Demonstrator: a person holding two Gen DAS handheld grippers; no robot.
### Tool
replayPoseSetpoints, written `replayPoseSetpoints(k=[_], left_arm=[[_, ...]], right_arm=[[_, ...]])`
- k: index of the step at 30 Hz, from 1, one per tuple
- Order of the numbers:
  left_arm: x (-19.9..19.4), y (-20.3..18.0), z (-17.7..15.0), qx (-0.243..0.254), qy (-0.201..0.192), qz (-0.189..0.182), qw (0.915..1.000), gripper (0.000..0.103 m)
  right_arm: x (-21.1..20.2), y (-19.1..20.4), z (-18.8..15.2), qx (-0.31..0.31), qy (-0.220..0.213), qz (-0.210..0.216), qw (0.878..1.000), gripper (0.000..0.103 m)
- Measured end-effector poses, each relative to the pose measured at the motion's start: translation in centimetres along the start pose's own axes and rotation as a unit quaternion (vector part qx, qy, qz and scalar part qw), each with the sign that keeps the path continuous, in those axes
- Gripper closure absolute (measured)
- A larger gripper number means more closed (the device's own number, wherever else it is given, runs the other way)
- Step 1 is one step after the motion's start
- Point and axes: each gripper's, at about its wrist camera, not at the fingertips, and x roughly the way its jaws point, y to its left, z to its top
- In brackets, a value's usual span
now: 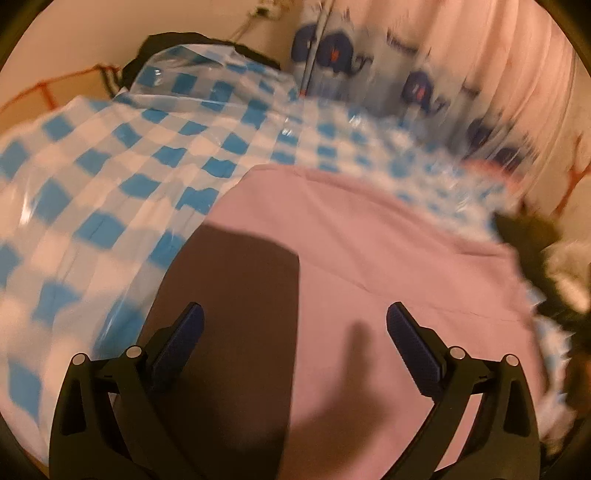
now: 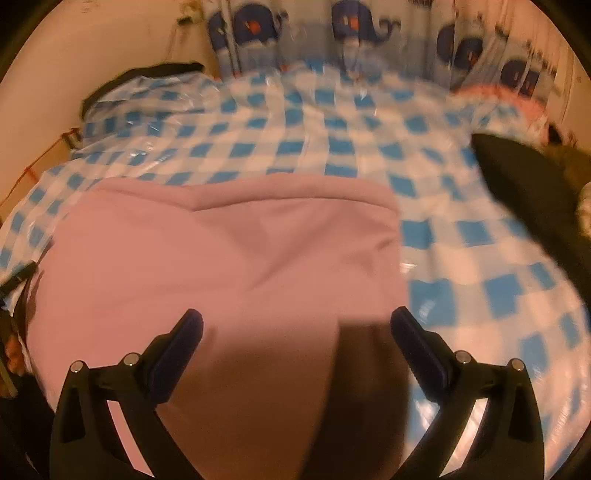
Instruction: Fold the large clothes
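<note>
A pink garment (image 1: pixel 369 266) lies folded flat on a blue-and-white checked plastic cover (image 1: pixel 110 166). In the left wrist view my left gripper (image 1: pixel 295 314) hovers open over the garment's left part, nothing between its fingers, and casts a dark shadow on the cloth. In the right wrist view the same pink garment (image 2: pixel 221 251) fills the lower left, its folded right edge running down the middle. My right gripper (image 2: pixel 295 321) stands open above that right edge, one finger over pink cloth, the other over the checked cover (image 2: pixel 480 258).
A whale-print curtain (image 2: pixel 351 29) hangs along the far side. Dark clothing (image 2: pixel 524 192) lies at the right, with more pink fabric (image 2: pixel 498 96) behind it. A black item (image 1: pixel 177 44) sits at the far left corner by the wall. Both views are motion-blurred.
</note>
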Motion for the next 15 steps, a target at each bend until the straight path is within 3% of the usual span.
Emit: replayPoseSetpoints(k=[1, 3, 5, 6, 8, 10, 11, 13, 15], left_arm=[[-1.3, 0.4, -0.8, -0.004, -0.003, -0.009, 0.9999, 0.008], [-3.7, 2.0, -2.7, -0.034, 0.007, -0.027, 0.999, 0.008], [-4.7, 3.5, -3.6, -0.073, 0.025, -0.046, 0.9959, 0.008], [-5.6, 4.2, -4.1, -0.093, 0.029, -0.057, 0.9936, 0.008], [-6.5, 4.8, -4.5, -0.109, 0.037, -0.065, 0.9912, 0.008], [-6.5, 5.5, -5.0, -0.135, 0.048, -0.085, 0.986, 0.008], [-6.3, 5.9, -5.4, -0.155, 0.055, -0.089, 0.9824, 0.008], [-6.0, 6.8, -6.2, -0.193, 0.065, -0.1, 0.974, 0.008], [-5.9, 7.3, -6.7, -0.209, 0.068, -0.106, 0.9698, 0.008]], right_arm=[[0.0, 0.1, -1.3, -0.012, 0.011, -0.011, 1.0, 0.005], [2.8, 0.0, -4.2, -0.046, 0.077, -0.015, 0.996, 0.005], [1.8, -0.4, -5.1, -0.007, 0.047, -0.018, 0.999, 0.006], [-0.1, 1.1, -5.2, -0.014, 0.011, -0.023, 1.0, 0.006], [-3.9, 5.8, -6.1, -0.067, -0.064, 0.037, 0.995, 0.006], [-6.5, 13.7, -8.0, -0.183, -0.107, 0.081, 0.974, 0.006], [-7.1, 17.5, -9.3, -0.247, -0.119, 0.094, 0.957, 0.006], [-7.2, 22.8, -11.2, -0.337, -0.136, 0.078, 0.929, 0.006], [-5.3, 27.4, -12.5, -0.41, -0.13, 0.034, 0.902, 0.006]])
